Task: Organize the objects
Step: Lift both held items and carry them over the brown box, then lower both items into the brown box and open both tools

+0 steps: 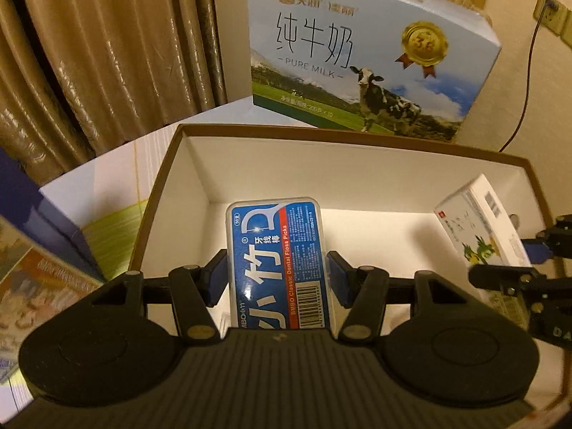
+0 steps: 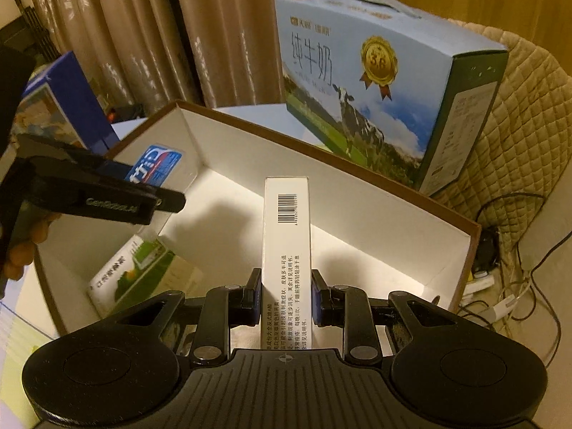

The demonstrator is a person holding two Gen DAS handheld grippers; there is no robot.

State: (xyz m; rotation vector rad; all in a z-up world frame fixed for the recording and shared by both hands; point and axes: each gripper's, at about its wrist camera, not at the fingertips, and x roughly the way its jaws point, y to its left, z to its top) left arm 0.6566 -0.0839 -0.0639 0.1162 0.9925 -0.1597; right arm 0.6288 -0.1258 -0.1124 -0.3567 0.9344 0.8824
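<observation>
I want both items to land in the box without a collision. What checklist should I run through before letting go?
1. Left gripper holds the blue plastic floss pick case by both long sides: ok.
2. Right gripper holds the narrow white cardboard carton with a barcode squarely: ok.
3. Both items are above the open brown-rimmed white box: ok.
4. White floor beneath each item free: cannot tell, the items hide it.
5. The green-and-white carton lying in the box's near left corner is clear of both: ok.
6. Grippers apart from each other: ok.
</observation>
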